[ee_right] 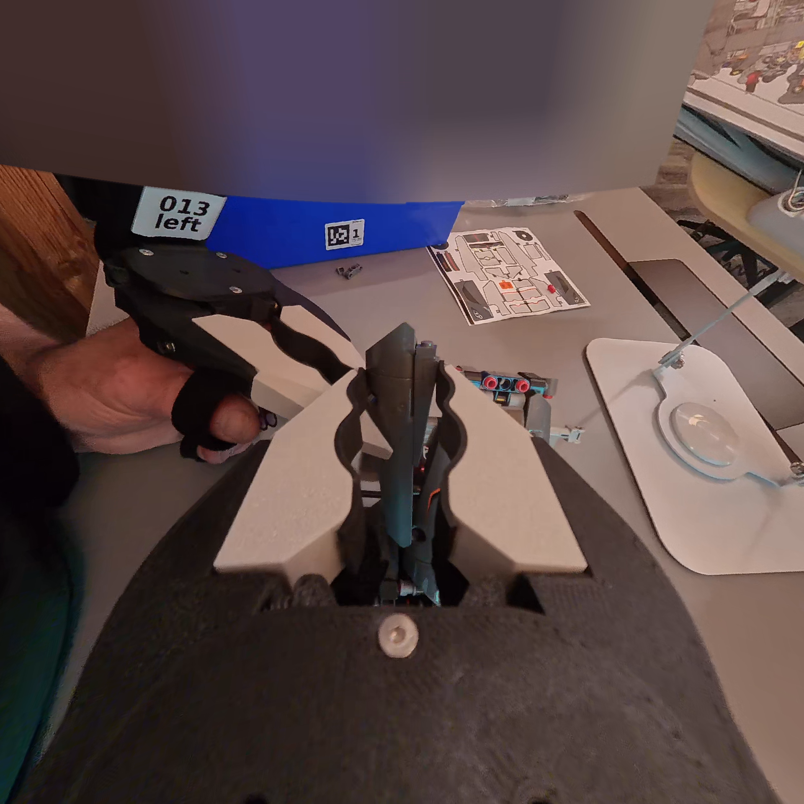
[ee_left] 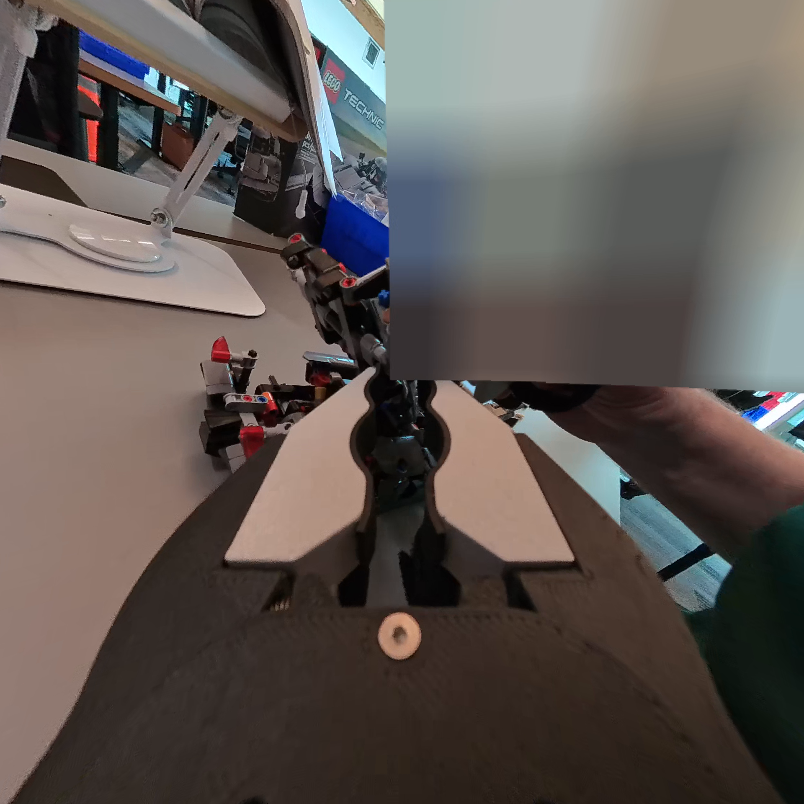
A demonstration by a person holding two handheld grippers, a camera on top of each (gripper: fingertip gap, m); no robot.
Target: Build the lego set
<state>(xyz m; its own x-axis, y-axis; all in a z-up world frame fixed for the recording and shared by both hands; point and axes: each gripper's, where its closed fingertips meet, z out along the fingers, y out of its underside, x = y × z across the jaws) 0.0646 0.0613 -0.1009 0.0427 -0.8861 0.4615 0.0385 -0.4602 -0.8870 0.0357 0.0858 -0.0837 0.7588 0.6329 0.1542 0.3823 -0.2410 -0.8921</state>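
A dark grey lego model [ee_right: 398, 391] stands on edge between my right gripper's [ee_right: 402, 370] fingers, which are shut on it above the grey table [ee_right: 587, 652]. My left gripper [ee_right: 348, 370] reaches in from the left and meets the same model at its tips. In the left wrist view my left gripper [ee_left: 402, 383] is closed around dark lego parts, and the model [ee_left: 330, 287], with red pins, extends up beyond the tips. A loose sub-assembly [ee_left: 243, 404] of black, grey and red parts lies on the table; it also shows in the right wrist view [ee_right: 504, 387] behind the model.
A white stand base [ee_right: 705, 457] lies at the right; it shows at the left in the left wrist view [ee_left: 130, 269]. A sticker sheet [ee_right: 504, 274], a small grey piece [ee_right: 350, 272] and a blue bin [ee_right: 339, 235] sit at the back. A lego box [ee_left: 348, 130] stands behind. My left and right fingertips are right by each other. Left tips and right tips are each some 25 cm from the small grey piece [ee_right: 350, 272].
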